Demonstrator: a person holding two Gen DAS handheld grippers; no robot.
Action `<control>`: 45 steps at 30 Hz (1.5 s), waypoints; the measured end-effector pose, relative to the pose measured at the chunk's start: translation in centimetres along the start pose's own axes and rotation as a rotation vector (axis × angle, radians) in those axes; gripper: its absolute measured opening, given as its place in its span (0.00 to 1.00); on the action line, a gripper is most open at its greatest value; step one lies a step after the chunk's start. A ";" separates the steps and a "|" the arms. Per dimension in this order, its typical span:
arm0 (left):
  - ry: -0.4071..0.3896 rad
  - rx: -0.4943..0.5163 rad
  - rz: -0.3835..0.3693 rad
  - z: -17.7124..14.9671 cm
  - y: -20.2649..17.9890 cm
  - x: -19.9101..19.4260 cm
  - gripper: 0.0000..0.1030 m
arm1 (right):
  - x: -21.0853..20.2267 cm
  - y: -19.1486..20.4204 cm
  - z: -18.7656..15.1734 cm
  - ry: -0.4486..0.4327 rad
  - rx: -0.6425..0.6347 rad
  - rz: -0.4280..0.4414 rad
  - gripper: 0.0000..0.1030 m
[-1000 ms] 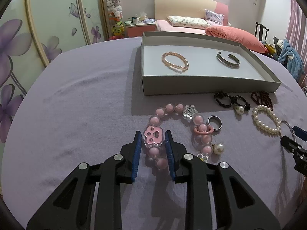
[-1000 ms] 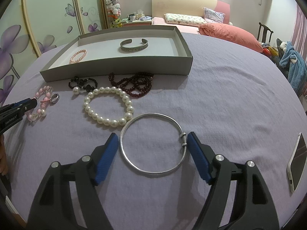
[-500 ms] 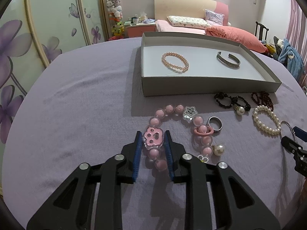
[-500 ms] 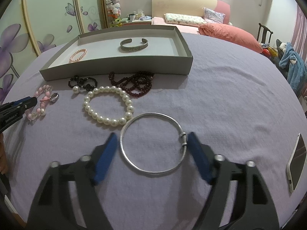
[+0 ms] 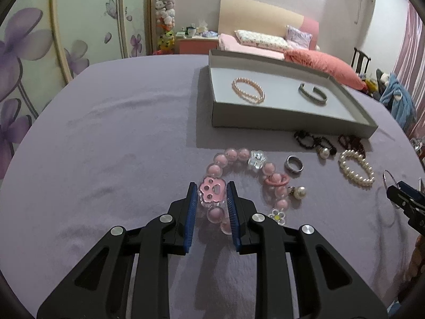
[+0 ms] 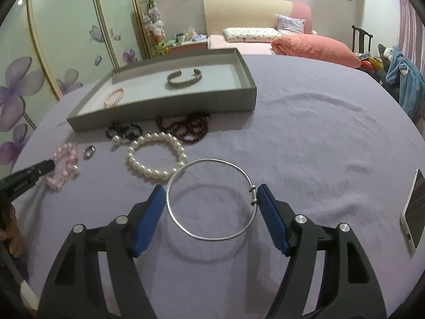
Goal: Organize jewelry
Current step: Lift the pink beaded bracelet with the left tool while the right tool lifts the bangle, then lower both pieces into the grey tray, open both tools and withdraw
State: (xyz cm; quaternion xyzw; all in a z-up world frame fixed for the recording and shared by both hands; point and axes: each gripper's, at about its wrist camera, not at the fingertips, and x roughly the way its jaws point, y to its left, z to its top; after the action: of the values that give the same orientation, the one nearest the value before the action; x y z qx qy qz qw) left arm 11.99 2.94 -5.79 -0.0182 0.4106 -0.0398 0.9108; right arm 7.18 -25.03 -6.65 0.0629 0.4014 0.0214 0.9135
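two pieces lie in the far grey cardboard tray [image 5: 292, 113]; six remain outside. left gripper [image 5: 211, 194] clamps the pink paw-charm bead bracelet [image 5: 212, 191]; right gripper [image 6: 209, 199] grips the thin silver bangle [image 6: 212, 199], lifted.

six bracelets [image 6: 155, 156], one bangle [image 6: 212, 199], one ring [image 5: 294, 163], one tray [image 6: 162, 113].

Bedrm: bed [image 6: 255, 37] w/ headboard; floral wardrobe doors [image 5: 32, 53].

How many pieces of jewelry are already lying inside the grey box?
2. A pink bead bracelet lies toward the tray's left end, a silver cuff nearer the middle. The near wall could hide something small.
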 end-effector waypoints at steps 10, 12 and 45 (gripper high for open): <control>-0.116 -0.016 -0.042 0.0 -0.4 -2.9 0.23 | -1.6 1.7 0.9 -0.077 0.006 0.065 0.67; -0.133 -0.013 -0.044 0.0 -0.6 -3.2 0.23 | -1.7 1.9 1.0 -0.089 0.005 0.072 0.67; -0.323 0.010 -0.069 1.1 -4.4 -6.3 0.23 | -5.6 4.9 2.9 -0.386 -0.024 0.059 0.67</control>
State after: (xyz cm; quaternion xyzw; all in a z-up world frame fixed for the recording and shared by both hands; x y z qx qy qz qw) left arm 8.44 -0.89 -0.06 -0.0339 0.2577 -0.0697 0.9631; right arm 5.61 -21.01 0.05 0.0669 0.2167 0.0403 0.9731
